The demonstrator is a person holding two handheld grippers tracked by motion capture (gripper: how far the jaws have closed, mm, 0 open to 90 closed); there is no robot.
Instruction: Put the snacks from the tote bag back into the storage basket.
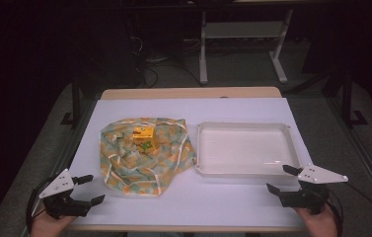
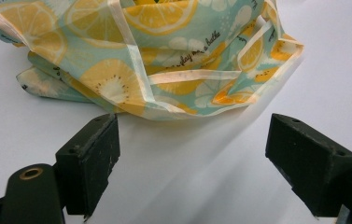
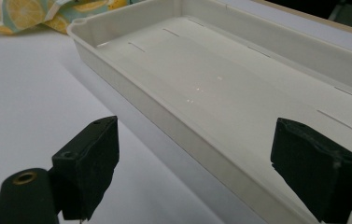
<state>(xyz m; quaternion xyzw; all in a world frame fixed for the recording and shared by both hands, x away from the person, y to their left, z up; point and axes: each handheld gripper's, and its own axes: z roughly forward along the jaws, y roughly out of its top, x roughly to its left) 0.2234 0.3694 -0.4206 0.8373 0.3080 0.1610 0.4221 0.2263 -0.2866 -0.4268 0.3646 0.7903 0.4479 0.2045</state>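
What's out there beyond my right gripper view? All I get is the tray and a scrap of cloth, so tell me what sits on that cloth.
Observer: On top of the lemon-print cloth sits a small yellow box, near its far side.
Operator: Report what's next to the box.
Observer: A small green item lies just in front of it; it is too small to identify.
Operator: Give me the left claw's position.
Observer: The left claw is open near the table's front left corner, pointed at the cloth's near edge without touching it.
Operator: Confirm where the tray sits on the table.
Observer: The white tray lies right of the cloth, empty, with the open right claw just off its near right corner.
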